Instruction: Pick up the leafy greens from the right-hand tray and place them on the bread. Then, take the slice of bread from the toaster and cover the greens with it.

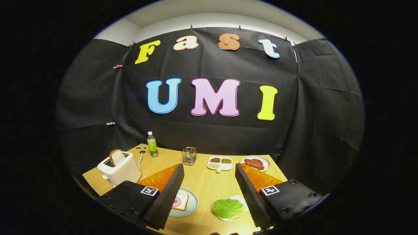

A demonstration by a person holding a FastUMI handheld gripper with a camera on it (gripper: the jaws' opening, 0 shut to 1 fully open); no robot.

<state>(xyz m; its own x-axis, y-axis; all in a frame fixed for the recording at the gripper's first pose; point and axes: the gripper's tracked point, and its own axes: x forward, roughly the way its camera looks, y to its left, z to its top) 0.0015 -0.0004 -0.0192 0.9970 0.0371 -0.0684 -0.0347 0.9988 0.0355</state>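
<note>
We see a big flat table of pale wood [209, 182] with black cloth walls [326, 114] all around it and a white ceiling [212, 13] above. The white boxy toaster [120, 169] stands on the left side, with a brown slice of bread [117, 157] sticking up from its slot. Our gripper [209, 199] hangs above the table with its two fingers spread wide apart, holding nothing. Their inner sides look ribbed. Between the fingers, by the left one, lies a round pale green plate [192, 205] with a square slice of bread with a pink round piece on top [180, 201]. By the right finger, a white tray [240, 199] holds the crinkly green leaf [229, 209]. Beyond the fingers sit a round white plate of red meat [255, 163], a white split dish of beans [220, 163], a small clear glass jar in a wire holder [189, 155] and a thin clear bottle with a green label [152, 144].
</note>
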